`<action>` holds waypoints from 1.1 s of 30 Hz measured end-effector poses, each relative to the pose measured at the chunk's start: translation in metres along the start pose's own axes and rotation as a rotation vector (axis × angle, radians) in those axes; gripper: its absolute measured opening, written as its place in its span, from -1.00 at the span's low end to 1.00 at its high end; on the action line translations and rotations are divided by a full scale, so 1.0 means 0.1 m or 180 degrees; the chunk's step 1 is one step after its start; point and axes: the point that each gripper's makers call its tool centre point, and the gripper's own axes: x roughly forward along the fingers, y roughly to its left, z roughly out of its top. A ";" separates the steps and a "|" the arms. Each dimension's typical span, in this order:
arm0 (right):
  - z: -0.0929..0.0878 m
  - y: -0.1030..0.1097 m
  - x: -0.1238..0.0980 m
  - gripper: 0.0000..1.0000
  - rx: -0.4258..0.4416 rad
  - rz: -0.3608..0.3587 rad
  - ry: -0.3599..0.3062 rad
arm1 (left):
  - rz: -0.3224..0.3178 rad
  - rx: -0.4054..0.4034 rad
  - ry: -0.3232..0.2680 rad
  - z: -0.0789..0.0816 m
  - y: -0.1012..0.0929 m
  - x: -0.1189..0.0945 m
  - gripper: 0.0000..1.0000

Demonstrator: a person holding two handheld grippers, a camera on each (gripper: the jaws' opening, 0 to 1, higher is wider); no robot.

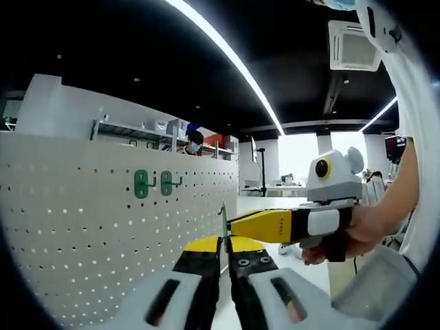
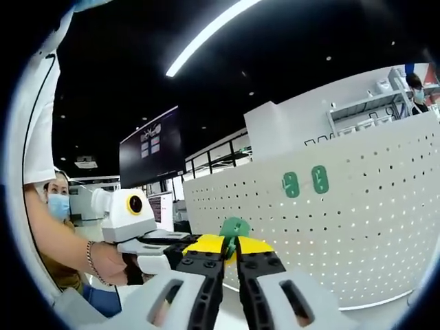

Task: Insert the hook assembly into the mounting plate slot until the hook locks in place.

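Evidently readying insertion: right gripper (image 2: 230, 253) pinches the green plastic hook assembly (image 2: 234, 227) edge-on before the white perforated metal mounting plate (image 2: 357, 206), near two hung green hooks (image 2: 306, 182); left gripper (image 1: 225, 249), jaws narrow, grips nothing discernible.

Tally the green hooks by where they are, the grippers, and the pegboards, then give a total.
Green hooks on the pegboard: 2
Green hook held in the right gripper: 1
Grippers: 2, left gripper and right gripper
White pegboard: 1
Total: 6
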 end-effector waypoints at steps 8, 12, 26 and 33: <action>-0.01 0.00 0.01 -0.96 0.0148 -0.0071 0.0000 | 0.0039 0.0039 -0.0006 0.00 0.01 -0.01 -0.94; -0.02 -0.01 0.02 -0.97 0.0222 -0.0122 0.0017 | 0.0064 0.0059 -0.0010 -0.01 0.02 -0.01 -0.95; -0.04 -0.03 0.02 -0.99 0.0504 -0.0190 0.0026 | 0.0100 0.0024 -0.0001 -0.03 0.03 -0.01 -0.96; -0.04 -0.04 0.02 -1.00 0.0713 -0.0251 0.0051 | 0.0111 0.0040 -0.0004 -0.03 0.02 0.00 -0.96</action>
